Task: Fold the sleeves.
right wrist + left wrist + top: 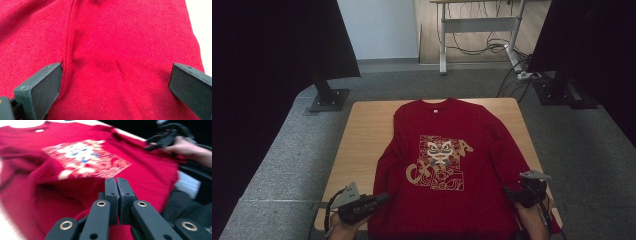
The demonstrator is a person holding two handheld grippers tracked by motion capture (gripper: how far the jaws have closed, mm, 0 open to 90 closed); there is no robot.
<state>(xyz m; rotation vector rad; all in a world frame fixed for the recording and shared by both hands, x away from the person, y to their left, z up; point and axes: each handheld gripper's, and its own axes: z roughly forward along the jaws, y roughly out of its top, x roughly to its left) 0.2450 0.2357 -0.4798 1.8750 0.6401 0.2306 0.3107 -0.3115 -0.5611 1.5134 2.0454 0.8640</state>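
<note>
Wooden table (362,130), red sweatshirt (447,150) hem cut off, left tongs (116,182) blurred

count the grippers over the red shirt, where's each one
2. The left gripper is at the red shirt's lower left edge, jaws together; the right gripper is at its lower right sleeve, jaws wide apart.
</note>
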